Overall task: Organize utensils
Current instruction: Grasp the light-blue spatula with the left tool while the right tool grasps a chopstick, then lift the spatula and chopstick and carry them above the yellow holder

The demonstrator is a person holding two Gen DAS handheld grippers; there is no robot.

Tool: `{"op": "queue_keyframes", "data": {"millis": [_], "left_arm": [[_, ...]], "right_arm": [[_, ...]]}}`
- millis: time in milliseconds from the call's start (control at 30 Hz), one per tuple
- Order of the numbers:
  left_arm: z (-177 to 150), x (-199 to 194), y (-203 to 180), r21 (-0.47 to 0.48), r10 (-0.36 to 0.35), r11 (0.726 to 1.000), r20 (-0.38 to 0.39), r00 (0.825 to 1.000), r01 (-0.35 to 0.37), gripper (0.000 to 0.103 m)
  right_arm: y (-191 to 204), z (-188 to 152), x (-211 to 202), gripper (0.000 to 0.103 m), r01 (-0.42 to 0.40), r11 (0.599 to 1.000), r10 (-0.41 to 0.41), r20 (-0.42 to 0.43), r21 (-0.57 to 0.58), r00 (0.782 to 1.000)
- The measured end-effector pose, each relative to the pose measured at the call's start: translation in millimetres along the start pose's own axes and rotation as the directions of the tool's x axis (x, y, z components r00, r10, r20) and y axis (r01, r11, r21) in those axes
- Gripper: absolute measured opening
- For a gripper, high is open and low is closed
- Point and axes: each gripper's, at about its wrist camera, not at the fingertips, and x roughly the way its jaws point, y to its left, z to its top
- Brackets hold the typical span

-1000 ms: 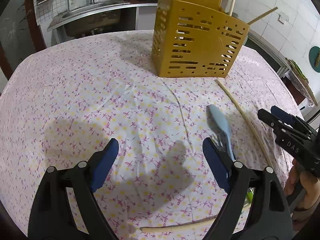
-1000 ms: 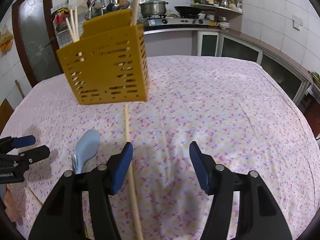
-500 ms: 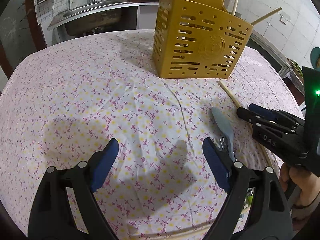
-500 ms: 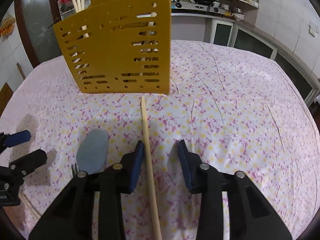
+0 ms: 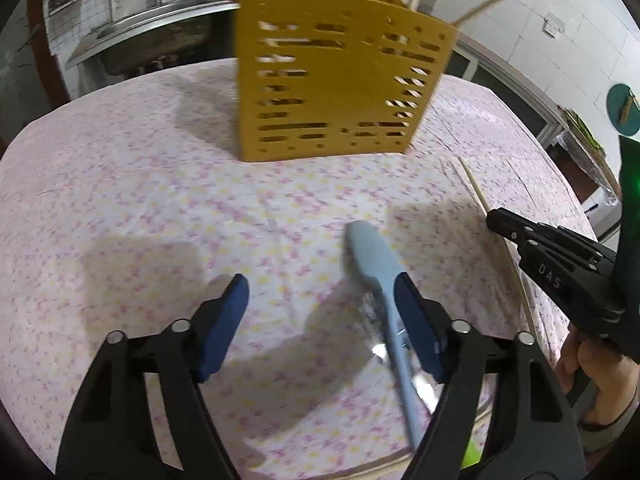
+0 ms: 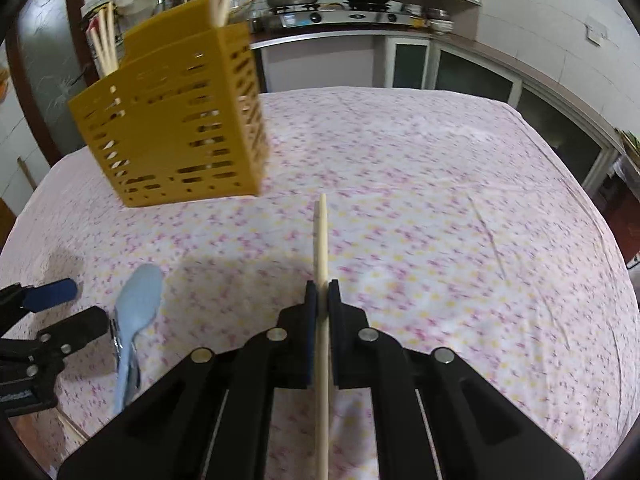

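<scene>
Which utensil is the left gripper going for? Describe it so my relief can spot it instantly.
Start at the yellow slotted holder on the floral tablecloth. Nearer the camera lies the pale blue spoon, alongside the open left gripper. Unlike the thin wooden chopstick clamped in the right gripper's jaws, it is broad and blue.

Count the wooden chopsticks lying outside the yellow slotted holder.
2. One wooden chopstick is clamped in the right claw. A second chopstick lies at the near edge of the floral tablecloth, beside the left claw. More may be hidden behind the claws.

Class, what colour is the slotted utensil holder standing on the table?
Mustard yellow holder; it shows best in the left wrist view.
</scene>
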Motion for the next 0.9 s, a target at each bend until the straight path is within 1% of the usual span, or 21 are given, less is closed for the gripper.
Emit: {"op": "queue_keyframes", "data": {"millis": [33, 100, 133, 200, 267, 300, 333, 367, 400, 433, 500, 567, 733, 900], "left_arm": [[0.7, 2.6, -2.8, 0.002, -0.003, 1.000, -0.008, 1.000, 0.003, 0.066], [2.7, 10.1, -9.5, 0.007, -0.020, 1.000, -0.029, 0.999, 0.020, 0.064], [3.6, 13.8, -12.2, 0.009, -0.025, 1.000, -0.039, 0.999, 0.025, 0.059], [7.1, 22.2, -16.5, 0.008, -0.016, 1.000, -0.061, 0.998, 0.017, 0.054], [10.3, 25.4, -20.0, 0.015, -0.006, 1.000, -0.056, 0.998, 0.006, 0.047], [11.9, 26.8, -21.3, 0.021, -0.008, 1.000, -0.059, 0.998, 0.010, 0.035], [13.8, 27.4, -19.9, 0.022, -0.012, 1.000, -0.060, 0.998, 0.013, 0.025], [16.0, 27.8, -18.3, 0.015, -0.031, 0.999, -0.061, 0.998, 0.032, 0.019], [18.5, 29.4, -16.9, 0.009, -0.053, 0.999, -0.066, 0.996, 0.053, 0.007], [19.6, 28.8, -15.6, 0.005, -0.064, 0.998, -0.068, 0.996, 0.064, 0.005], [20.5, 27.4, -12.5, 0.007, -0.063, 0.998, -0.062, 0.996, 0.064, 0.004], [19.6, 21.4, -6.1, 0.006, -0.054, 0.999, -0.041, 0.998, 0.054, 0.004], [22.9, 0.6, 19.2, -0.027, -0.062, 0.998, 0.010, 0.998, 0.062, 0.004], [24.1, -34.1, 42.2, -0.049, -0.073, 0.996, 0.091, 0.993, 0.078, 0.004]], "right_arm": [[-2.1, -1.6, -1.0, 0.006, 0.000, 1.000, 0.000, 0.001, 0.003, 1.000], [-7.0, -1.8, -0.6, 0.006, 0.001, 1.000, -0.001, 0.001, 0.002, 1.000], [-7.6, -3.1, -0.9, 0.006, 0.001, 1.000, -0.001, 0.003, 0.003, 1.000], [-8.9, -4.6, -1.3, 0.006, 0.001, 1.000, -0.001, 0.002, 0.005, 1.000], [-9.2, -1.6, 0.4, 0.006, 0.002, 1.000, -0.002, 0.004, 0.007, 1.000], [-9.5, -1.5, -0.4, 0.006, 0.001, 1.000, -0.001, 0.006, 0.008, 1.000], [-10.2, 0.1, 0.0, 0.006, 0.001, 1.000, -0.001, 0.007, 0.008, 1.000], [-10.3, 0.7, -1.1, 0.006, 0.001, 1.000, -0.001, 0.010, 0.008, 1.000], [-10.8, 0.9, -2.2, 0.006, 0.000, 1.000, 0.000, 0.012, 0.008, 1.000], [-10.7, 1.8, -3.7, 0.006, -0.001, 1.000, 0.001, 0.014, 0.008, 1.000], [-11.6, 2.9, -7.6, 0.006, -0.008, 1.000, 0.008, 0.022, 0.008, 1.000], [-10.4, 3.8, -15.3, 0.006, -0.020, 1.000, 0.020, 0.037, 0.006, 0.999], [-3.0, 1.9, -32.0, 0.006, -0.054, 0.998, 0.052, 0.076, 0.012, 0.996], [4.9, 1.6, -49.5, 0.006, -0.088, 0.996, 0.085, 0.139, 0.011, 0.987]]}}
